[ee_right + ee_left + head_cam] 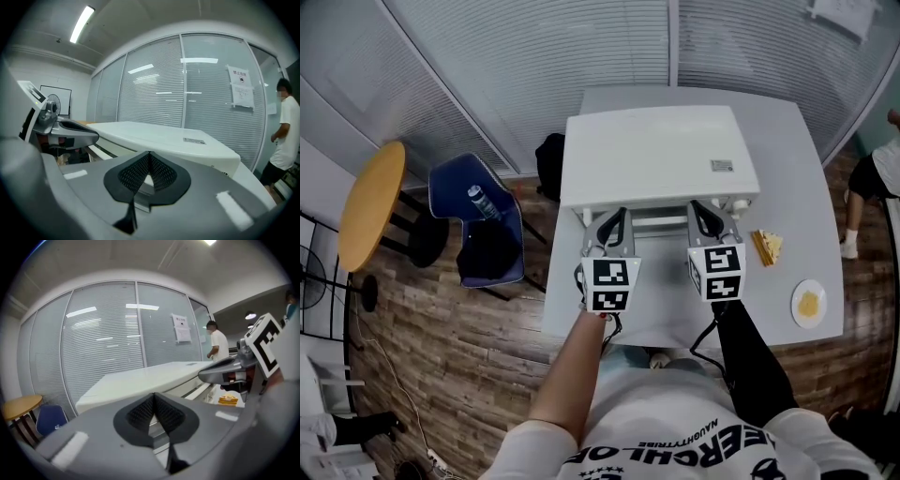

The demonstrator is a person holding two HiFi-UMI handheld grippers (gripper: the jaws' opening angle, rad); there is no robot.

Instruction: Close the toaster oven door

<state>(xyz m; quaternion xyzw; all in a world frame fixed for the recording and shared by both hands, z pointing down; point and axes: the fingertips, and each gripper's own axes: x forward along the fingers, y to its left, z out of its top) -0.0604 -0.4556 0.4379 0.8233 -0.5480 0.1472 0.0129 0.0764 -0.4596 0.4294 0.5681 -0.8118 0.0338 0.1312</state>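
Note:
A white toaster oven [656, 155] stands on the grey table [802, 178], its front facing me. My left gripper [613, 227] and right gripper [705, 219] are side by side at the oven's front, by the pale door handle [661, 223]. In the left gripper view the gripper [153, 401] has its jaws together, with the oven's top [140, 379] just beyond. The right gripper [149, 158] also has its jaws together, just below the oven [159, 135]. Whether either tip touches the door is hidden. How far the door stands open I cannot tell.
A piece of toast [767, 246] and a small plate [809, 304] with food lie on the table's right side. Left of the table are a blue chair [483, 230] holding a bottle and a round yellow table [370, 202]. A person [283, 136] stands to the right.

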